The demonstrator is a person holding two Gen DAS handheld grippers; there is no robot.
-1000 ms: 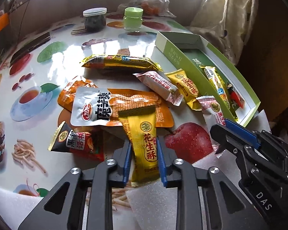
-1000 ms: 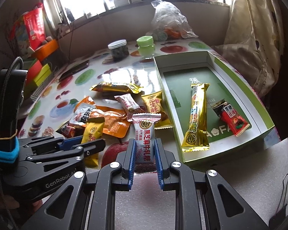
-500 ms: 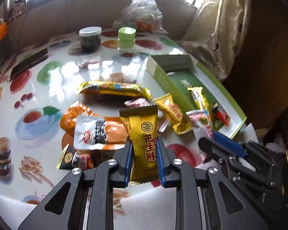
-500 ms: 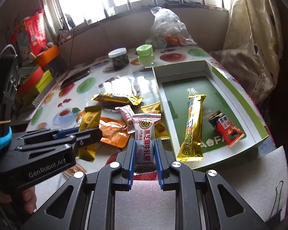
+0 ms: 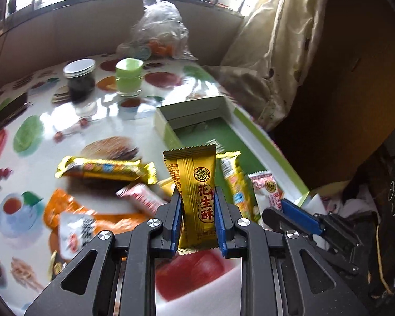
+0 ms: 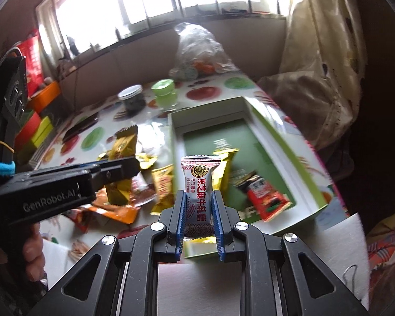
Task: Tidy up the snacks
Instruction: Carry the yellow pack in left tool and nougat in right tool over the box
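My left gripper [image 5: 197, 205] is shut on a gold peanut-candy packet [image 5: 194, 184], held upright above the table. My right gripper [image 6: 198, 202] is shut on a white sesame-nougat packet [image 6: 199, 187], also lifted. The green and white box [image 6: 263, 131] lies open to the right; a long gold bar [image 6: 223, 168] and a red packet [image 6: 266, 197] lie in it. Loose snacks stay on the table: a long gold bar [image 5: 105, 169], an orange pouch [image 5: 63, 208], a pink-white packet [image 5: 142, 200]. In the right wrist view the left gripper [image 6: 118, 168] holds its gold packet [image 6: 122, 163] left of the box.
A dark jar [image 5: 79, 79] and a green-lidded jar [image 5: 129, 77] stand at the back of the fruit-print table [image 5: 52, 121], with a clear plastic bag [image 5: 160, 29] behind them. A curtain [image 5: 271, 52] hangs right of the box. White foam padding [image 6: 289, 250] covers the near edge.
Both grippers have risen with their packets and swung toward the box. The gold packet left the snack pile; the table sits lower and farther in both views.
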